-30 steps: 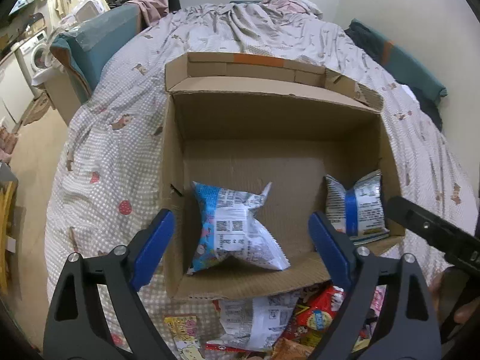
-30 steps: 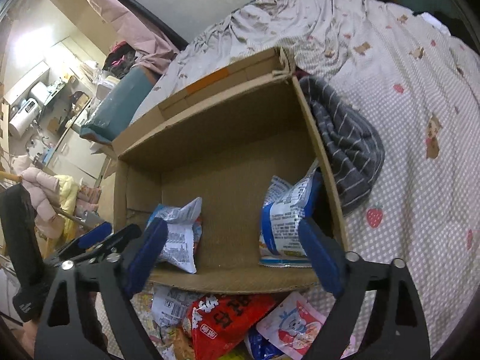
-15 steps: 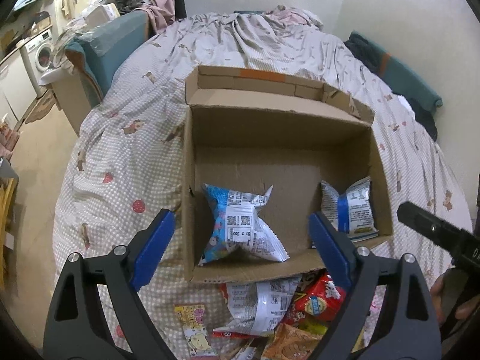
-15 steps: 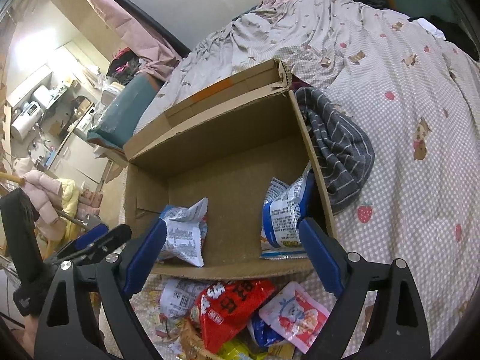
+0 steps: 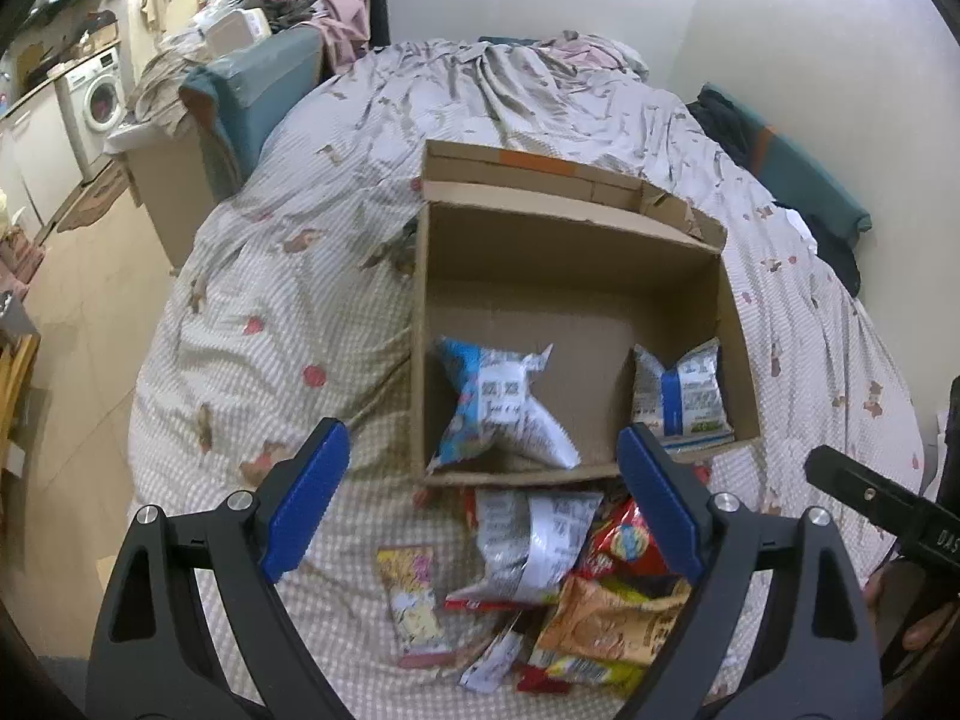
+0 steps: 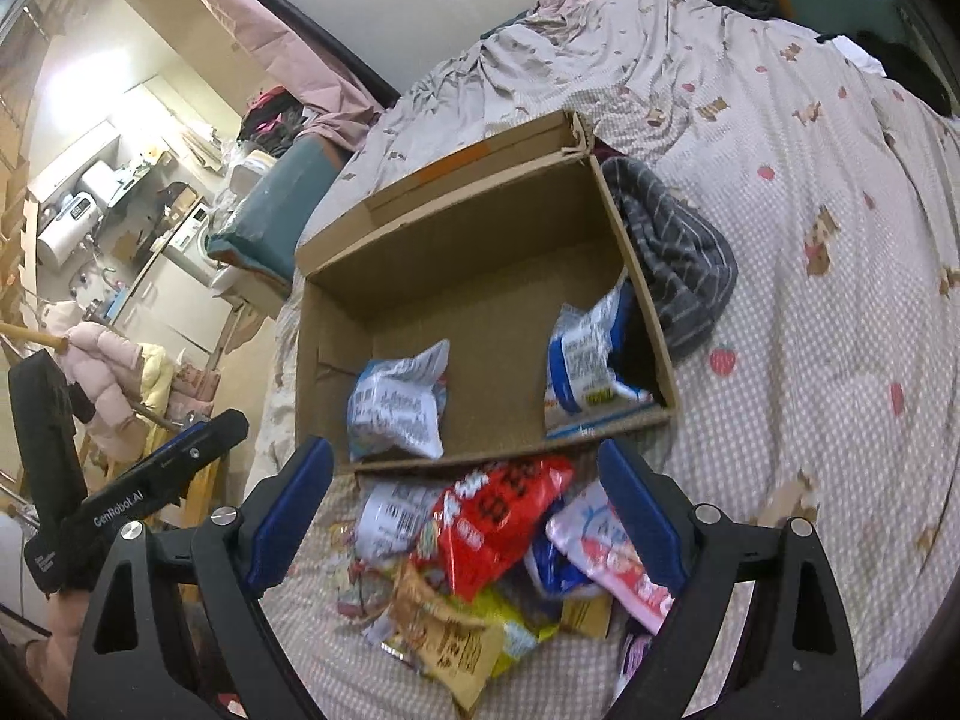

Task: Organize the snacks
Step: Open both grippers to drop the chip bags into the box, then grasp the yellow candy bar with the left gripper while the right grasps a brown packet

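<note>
Both grippers have drawn back and upward from the cardboard box since the earlier frames, so that the heap of loose snack packets in front of the box, previously cut off at the lower edge, now shows more fully in both wrist views. Left gripper: jaws spread wide, nothing between the blue pads, hovering over the bedspread just in front of the box's near wall. Right gripper: likewise released and empty, hovering above the heap in front of the box.

Box: open-topped, resting on the bedspread, its far flap folded outward. Inside it, a blue-and-white packet lies against the near wall toward the left side; a second blue-and-white packet stands tilted in the near right corner, leaning on the right wall. The rest of the box floor is bare cardboard.

Heap: just outside the box's near wall, touching it. A white printed packet lies nearest the box; a red packet overlaps it; a pink-and-white packet lies to the red one's right; an orange-brown packet and a yellow one lie farther from the box. A small yellow-and-pink packet lies slightly apart, left of the heap.

A dark striped cloth is bunched against the outside of the box's right wall.
</note>
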A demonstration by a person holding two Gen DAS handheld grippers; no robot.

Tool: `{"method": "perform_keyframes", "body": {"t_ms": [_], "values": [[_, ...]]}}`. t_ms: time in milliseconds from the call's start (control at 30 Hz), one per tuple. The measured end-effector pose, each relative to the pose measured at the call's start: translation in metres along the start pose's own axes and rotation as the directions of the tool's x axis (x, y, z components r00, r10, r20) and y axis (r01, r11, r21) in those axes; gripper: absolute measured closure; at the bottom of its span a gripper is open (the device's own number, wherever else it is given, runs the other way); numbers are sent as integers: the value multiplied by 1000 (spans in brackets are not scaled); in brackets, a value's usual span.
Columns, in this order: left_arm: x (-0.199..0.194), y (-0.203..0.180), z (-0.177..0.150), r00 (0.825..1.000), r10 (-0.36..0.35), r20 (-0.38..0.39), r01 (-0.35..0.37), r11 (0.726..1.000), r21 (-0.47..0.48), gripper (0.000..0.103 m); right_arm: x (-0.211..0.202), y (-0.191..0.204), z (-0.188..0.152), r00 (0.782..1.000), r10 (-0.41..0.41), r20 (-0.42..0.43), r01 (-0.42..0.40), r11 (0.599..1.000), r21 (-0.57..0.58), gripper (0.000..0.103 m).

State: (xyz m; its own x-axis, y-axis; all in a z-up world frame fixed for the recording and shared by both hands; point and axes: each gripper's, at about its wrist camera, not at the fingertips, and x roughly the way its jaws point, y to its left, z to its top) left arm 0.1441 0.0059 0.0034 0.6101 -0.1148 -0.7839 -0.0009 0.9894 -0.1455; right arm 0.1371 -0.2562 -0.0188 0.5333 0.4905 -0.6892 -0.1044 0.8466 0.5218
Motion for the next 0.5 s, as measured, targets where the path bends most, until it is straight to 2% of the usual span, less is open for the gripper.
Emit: {"method": "perform_keyframes", "body": {"t_ms": [133,500], "values": [[-11,4,-12,1000,27,11,-27,999,18,14,-9,-1,-12,1000,5,-4,-5,1000,8,11],[-20,1,-46,999,15,-37,-13,999,52,11,-22,-3,-37,1000,3,-12,-3,1000,24,11]]}}
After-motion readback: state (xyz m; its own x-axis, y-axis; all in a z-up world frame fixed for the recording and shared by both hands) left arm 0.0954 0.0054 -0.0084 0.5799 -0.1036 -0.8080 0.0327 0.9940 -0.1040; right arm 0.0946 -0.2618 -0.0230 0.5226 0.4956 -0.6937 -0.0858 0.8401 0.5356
